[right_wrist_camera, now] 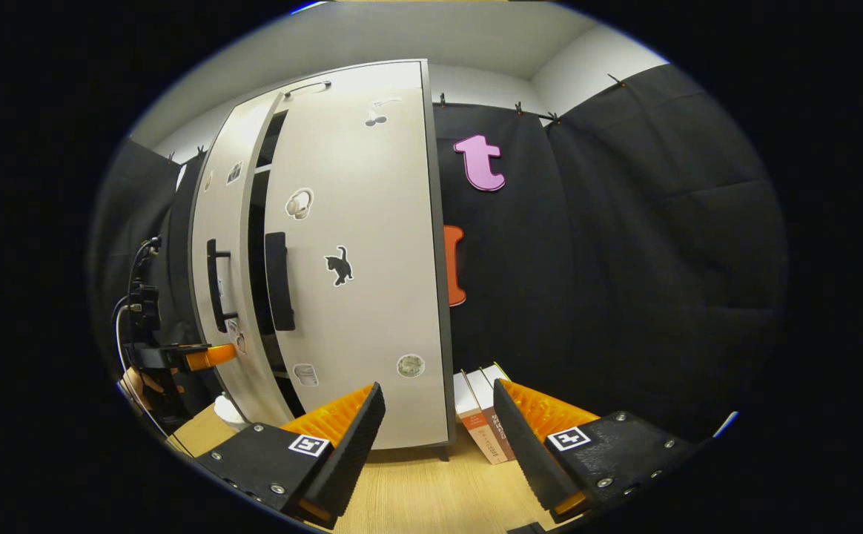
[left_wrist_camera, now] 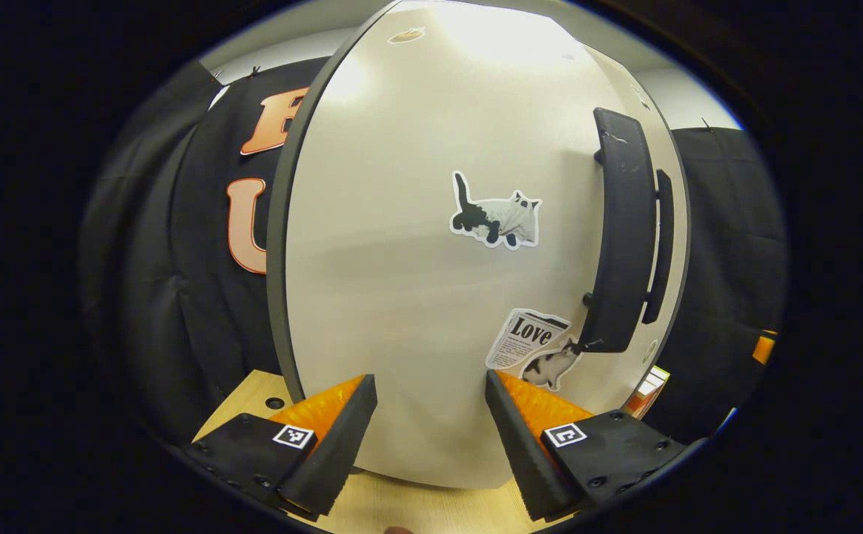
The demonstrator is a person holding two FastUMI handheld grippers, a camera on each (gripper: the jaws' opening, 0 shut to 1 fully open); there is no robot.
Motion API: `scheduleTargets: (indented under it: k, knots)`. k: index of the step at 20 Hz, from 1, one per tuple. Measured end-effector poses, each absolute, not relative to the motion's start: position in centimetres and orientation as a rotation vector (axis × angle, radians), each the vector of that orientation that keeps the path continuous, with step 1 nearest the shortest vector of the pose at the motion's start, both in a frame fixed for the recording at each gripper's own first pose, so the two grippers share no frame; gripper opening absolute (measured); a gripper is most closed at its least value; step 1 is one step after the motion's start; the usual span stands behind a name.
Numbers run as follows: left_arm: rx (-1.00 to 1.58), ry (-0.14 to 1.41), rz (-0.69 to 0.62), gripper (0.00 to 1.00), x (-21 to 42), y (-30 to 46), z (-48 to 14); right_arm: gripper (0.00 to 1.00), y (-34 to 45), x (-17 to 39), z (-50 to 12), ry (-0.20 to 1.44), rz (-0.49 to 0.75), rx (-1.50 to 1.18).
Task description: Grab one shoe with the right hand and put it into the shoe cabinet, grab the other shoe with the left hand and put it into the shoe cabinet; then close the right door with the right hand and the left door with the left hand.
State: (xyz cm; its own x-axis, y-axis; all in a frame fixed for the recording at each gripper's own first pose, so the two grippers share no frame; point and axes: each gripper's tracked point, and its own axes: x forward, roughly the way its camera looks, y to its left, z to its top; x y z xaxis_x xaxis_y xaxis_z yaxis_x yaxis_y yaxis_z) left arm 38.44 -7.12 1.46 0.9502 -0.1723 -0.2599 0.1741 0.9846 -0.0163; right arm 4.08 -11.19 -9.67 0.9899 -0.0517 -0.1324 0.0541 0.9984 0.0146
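The white shoe cabinet (right_wrist_camera: 357, 252) stands on a wooden table. Its right door (right_wrist_camera: 372, 311) looks almost closed; the left door (right_wrist_camera: 225, 222) stands slightly ajar, with a dark gap between them. Each door carries a black handle (right_wrist_camera: 277, 280). In the left gripper view the left door (left_wrist_camera: 417, 259), with cat stickers, is very near, its handle (left_wrist_camera: 624, 230) at the right. My left gripper (left_wrist_camera: 430, 382) is open with its fingertips close against that door face. From the right gripper view, the left gripper (right_wrist_camera: 205, 357) sits low on the left door, held by a hand. My right gripper (right_wrist_camera: 439, 389) is open and holds nothing, a short way back from the right door's lower corner.
Several books (right_wrist_camera: 483, 419) stand upright against the cabinet's right side on the wooden table (right_wrist_camera: 417, 489). A small white object (right_wrist_camera: 227, 410) lies by the cabinet's left foot. Cables (right_wrist_camera: 131, 297) hang at the far left.
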Motion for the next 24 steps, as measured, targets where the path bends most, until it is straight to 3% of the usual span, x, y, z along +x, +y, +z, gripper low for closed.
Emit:
scheduleTargets:
  k: [4,9,15,16,18,20,24]
  knots:
    - [0.016,0.295,-0.147,0.97,37.3,-7.2,2.3,0.91,-10.1,5.7,-8.1,0.134,-0.032,0.021]
    - [0.003,0.29,-0.142,0.97,31.1,-4.8,8.6,0.91,-8.0,6.1,-2.8,0.095,0.013,0.036]
    - [0.035,0.162,-0.059,0.99,23.5,4.1,20.3,0.91,-6.0,3.8,3.2,0.078,0.041,0.019]
    - [0.026,0.144,-0.041,0.94,22.2,5.7,21.7,0.91,-5.9,3.2,4.1,0.064,0.036,0.018]
    - [0.006,0.113,-0.007,0.99,19.5,9.2,24.4,0.91,-5.3,2.1,5.8,0.044,0.035,0.013]
    - [0.043,0.07,0.052,0.97,20.9,11.0,25.9,0.91,-4.6,1.2,7.2,0.02,0.041,-0.001]
    - [0.1,0.016,0.156,0.96,18.0,15.7,28.8,0.91,-4.7,-0.5,9.1,-0.014,0.002,-0.024]
